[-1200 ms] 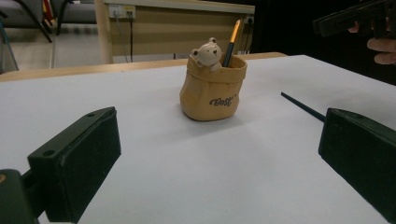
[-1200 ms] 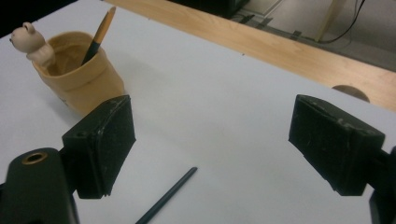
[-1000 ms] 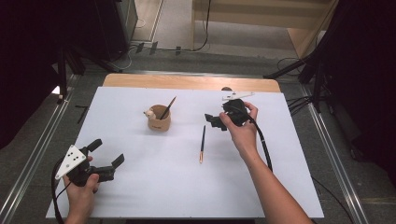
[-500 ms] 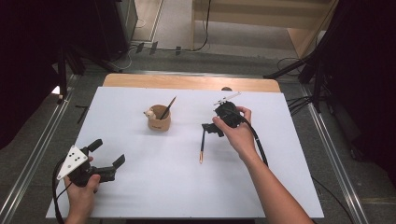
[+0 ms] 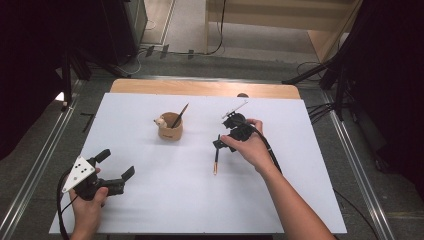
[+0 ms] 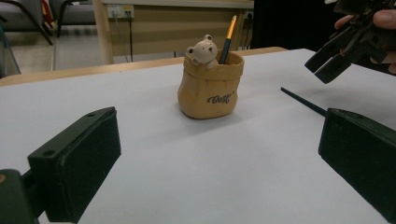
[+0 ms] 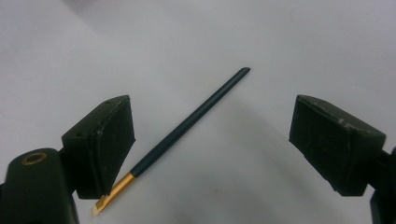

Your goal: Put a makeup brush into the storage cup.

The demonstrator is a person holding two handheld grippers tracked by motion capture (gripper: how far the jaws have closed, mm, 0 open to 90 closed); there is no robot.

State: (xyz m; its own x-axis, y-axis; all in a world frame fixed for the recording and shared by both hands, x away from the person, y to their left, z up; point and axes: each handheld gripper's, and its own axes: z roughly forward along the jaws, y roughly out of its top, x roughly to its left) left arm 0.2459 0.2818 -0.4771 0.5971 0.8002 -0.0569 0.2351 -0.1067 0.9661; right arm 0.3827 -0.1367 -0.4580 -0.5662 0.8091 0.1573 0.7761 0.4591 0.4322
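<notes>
A loose brush (image 5: pixel 216 158) with a dark handle and gold ferrule lies on the white table sheet (image 5: pixel 300 190). My right gripper (image 5: pixel 220 144) hovers just over its far end, open. In the right gripper view the brush (image 7: pixel 187 126) runs slantwise between the spread jaws, its ferrule close to the left pad, touching neither. A tan pouch-shaped cup (image 5: pixel 171 128) with a small bear (image 6: pixel 201 49) on its rim holds a second brush (image 6: pixel 229 35). My left gripper (image 5: pixel 116 167) rests open at the near left corner, aimed at the cup (image 6: pixel 210 91).
A bare wooden strip (image 5: pixel 200 87) runs along the table's far edge. Metal rails (image 5: pixel 35 170) flank the table on both sides. Cables (image 5: pixel 320 110) lie on the floor at the right. The right gripper's cable (image 5: pixel 267 150) trails over the hand toward the near side.
My right gripper has come leftward, nearer and lower, from beside the loose brush's far end to right above it. The left gripper, cup and brushes have stayed put.
</notes>
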